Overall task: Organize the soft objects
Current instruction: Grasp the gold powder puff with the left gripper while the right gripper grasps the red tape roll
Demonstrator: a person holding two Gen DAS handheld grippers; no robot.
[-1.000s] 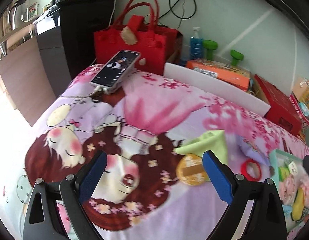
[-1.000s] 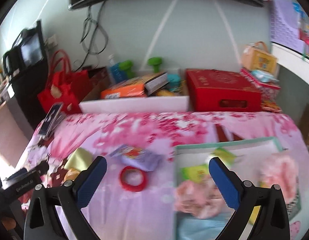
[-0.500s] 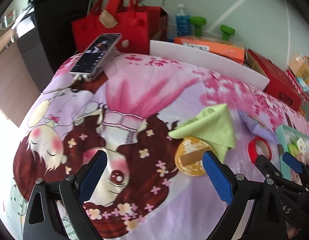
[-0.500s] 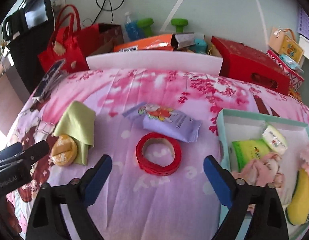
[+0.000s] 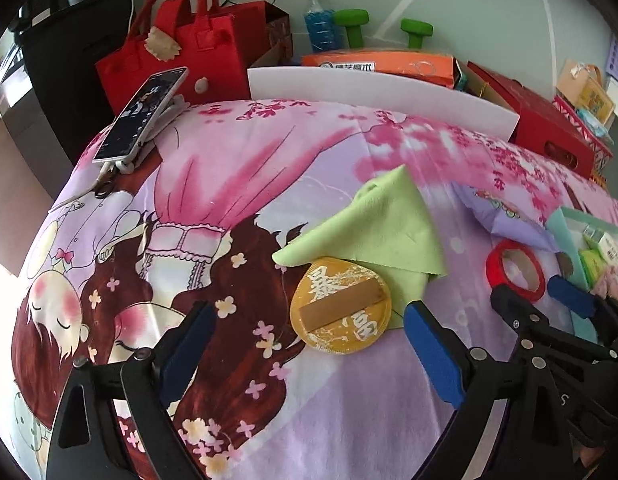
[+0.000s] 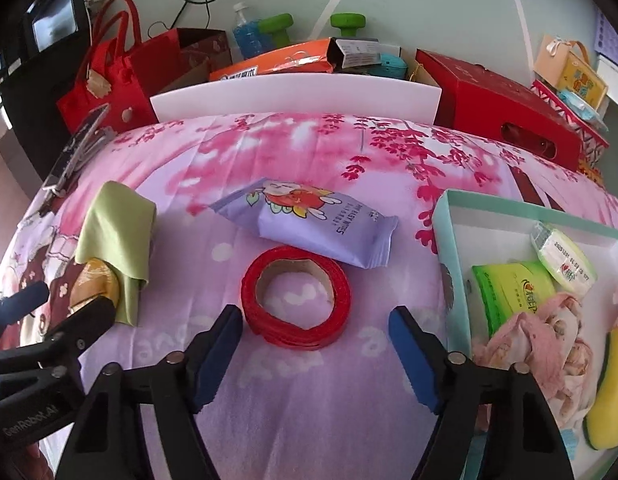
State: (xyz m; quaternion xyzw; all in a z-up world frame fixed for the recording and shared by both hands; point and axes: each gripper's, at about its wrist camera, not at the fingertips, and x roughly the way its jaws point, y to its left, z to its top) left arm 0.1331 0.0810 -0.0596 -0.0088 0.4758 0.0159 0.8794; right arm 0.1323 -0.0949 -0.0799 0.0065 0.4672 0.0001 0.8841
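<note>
1. Teal-rimmed tray [image 6: 445, 216] at the right of the bedspread [image 5: 329, 152] already holds soft items: a pink cloth [image 6: 545, 332], a green tissue pack [image 6: 509, 288], a small white-green pack [image 6: 565, 260] and a yellow-green sponge [image 6: 613, 392].
2. Outstanding on the bedspread: a green cloth [image 5: 381, 224] overlapping a round yellow puff [image 5: 341, 308], a purple wipes packet [image 6: 321, 220], and a red tape roll [image 6: 297, 296] touching that packet. By this count the task looks roughly half done.
3. Left gripper [image 5: 309, 352]: jaws wide, narrowing slightly, straddling the puff from the near side. No pad touches it; nothing held.
4. Right gripper [image 6: 315, 352]: jaws closing, blue pads either side of the tape roll's near edge. No contact visible; nothing held.
</note>
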